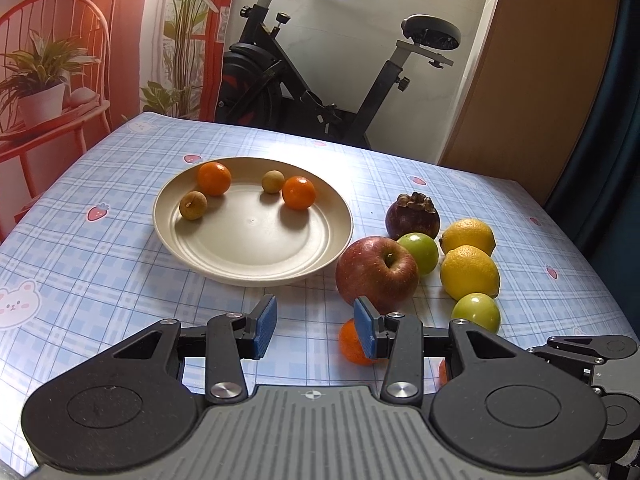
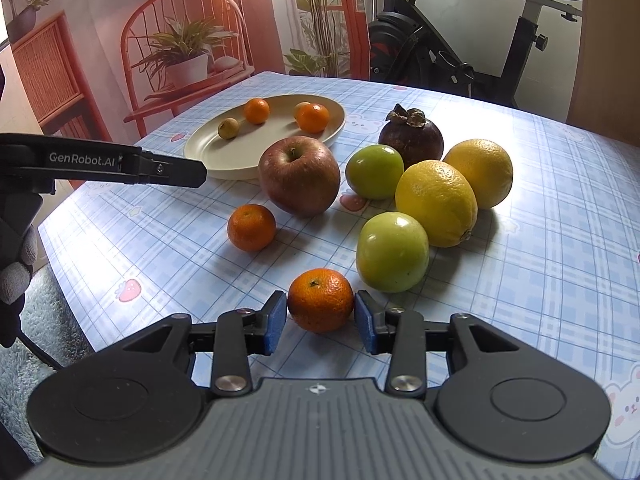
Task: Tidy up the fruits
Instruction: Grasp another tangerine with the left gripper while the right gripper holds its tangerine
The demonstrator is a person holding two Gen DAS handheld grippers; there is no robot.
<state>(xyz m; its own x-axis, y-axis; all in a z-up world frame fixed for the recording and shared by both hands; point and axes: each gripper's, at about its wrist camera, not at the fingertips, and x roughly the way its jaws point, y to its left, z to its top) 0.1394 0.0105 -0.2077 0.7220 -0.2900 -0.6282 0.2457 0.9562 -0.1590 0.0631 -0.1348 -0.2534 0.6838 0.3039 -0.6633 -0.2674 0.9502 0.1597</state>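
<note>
A cream plate (image 1: 256, 256) (image 2: 208, 152) holds two small oranges (image 1: 214, 178) (image 1: 299, 192) and two small brown fruits (image 1: 193, 205). To its right on the table lie a red apple (image 1: 376, 272) (image 2: 299, 176), two green fruits (image 1: 419, 252), two lemons (image 1: 470, 272), a dark mangosteen (image 1: 412, 210) and two loose small oranges (image 2: 251, 227). My right gripper (image 2: 321, 322) has its blue pads against both sides of the near small orange (image 2: 321, 299). My left gripper (image 1: 316, 326) is open and empty above the table, beside the other loose orange (image 1: 350, 344).
The table has a blue plaid cloth (image 1: 100, 264) with its left edge near my left gripper. An exercise bike (image 1: 304, 80) and a wooden door (image 1: 532, 80) stand behind the table. A printed backdrop with a red chair (image 2: 180, 52) hangs at the back left.
</note>
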